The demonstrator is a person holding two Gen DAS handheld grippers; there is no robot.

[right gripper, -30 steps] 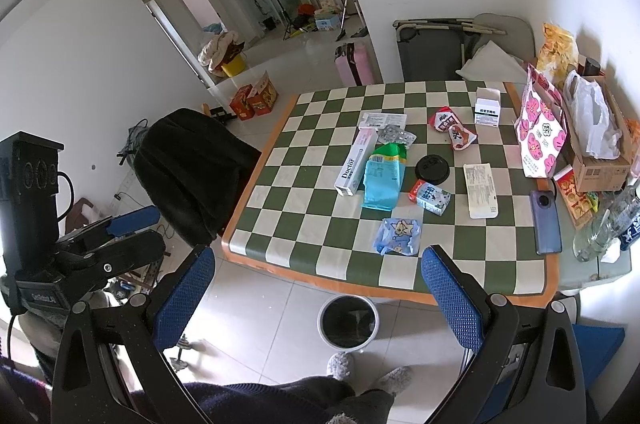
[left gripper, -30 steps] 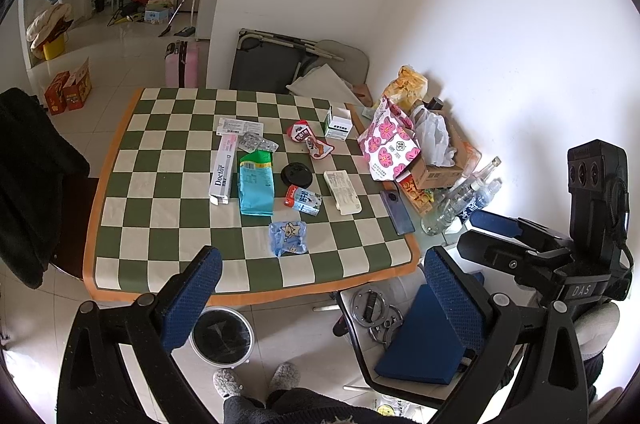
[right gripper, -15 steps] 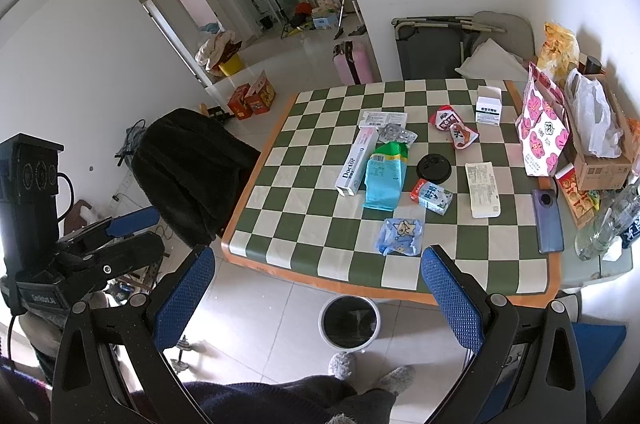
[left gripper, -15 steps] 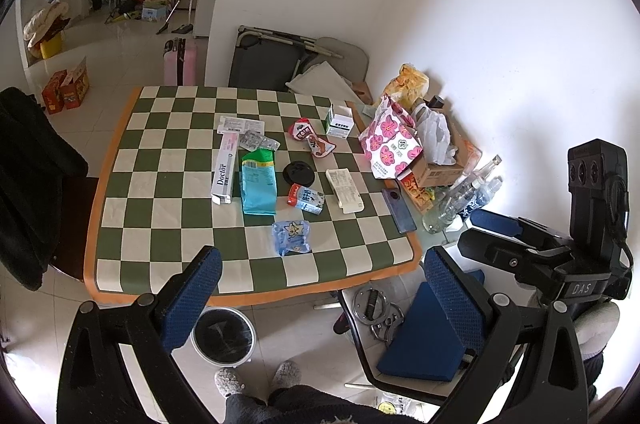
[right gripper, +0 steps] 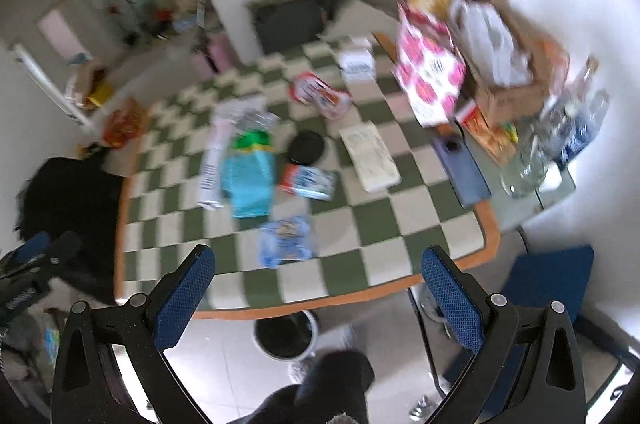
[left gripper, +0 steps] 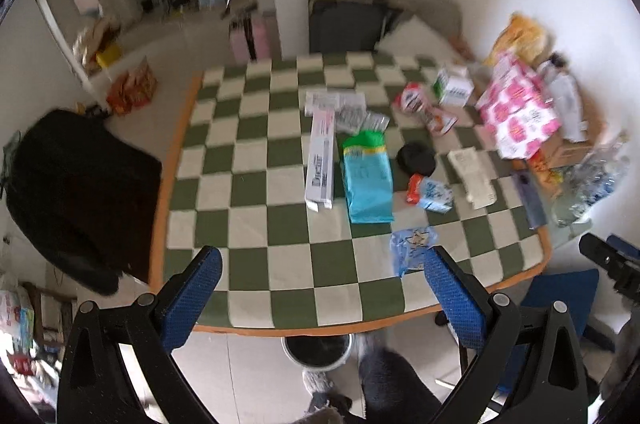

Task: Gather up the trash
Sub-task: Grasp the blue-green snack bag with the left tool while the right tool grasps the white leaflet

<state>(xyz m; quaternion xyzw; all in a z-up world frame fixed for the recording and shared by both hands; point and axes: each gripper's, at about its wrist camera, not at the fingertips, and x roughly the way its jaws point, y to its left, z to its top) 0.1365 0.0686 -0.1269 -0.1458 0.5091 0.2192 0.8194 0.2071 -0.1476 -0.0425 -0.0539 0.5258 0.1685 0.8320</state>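
Trash lies on the green-and-white checked table (left gripper: 248, 236) (right gripper: 400, 224): a clear blue wrapper (left gripper: 412, 248) (right gripper: 286, 240) near the front edge, a teal pouch (left gripper: 366, 180) (right gripper: 248, 180), a white toothpaste box (left gripper: 320, 164) (right gripper: 212, 164), a small red-blue carton (left gripper: 430, 190) (right gripper: 308, 182), a black lid (left gripper: 416, 158) (right gripper: 306, 146) and a red-white wrapper (left gripper: 424, 106) (right gripper: 320, 92). A round bin (left gripper: 318, 348) (right gripper: 286, 336) stands on the floor under the table's front edge. My left gripper (left gripper: 320, 292) and right gripper (right gripper: 318, 288) are both open and empty, held above the front edge.
A pink patterned bag (left gripper: 520, 112) (right gripper: 430, 76), a cardboard box (right gripper: 508, 80), bottles (left gripper: 588, 184) (right gripper: 560, 140) and a phone (right gripper: 464, 168) crowd the table's right side. A black-draped chair (left gripper: 76, 192) stands left, a blue stool (right gripper: 548, 280) right.
Both grippers have moved forward and closer to the table; the views are blurred by motion. The left view swung left, the right view swung right. Nothing was taken hold of.
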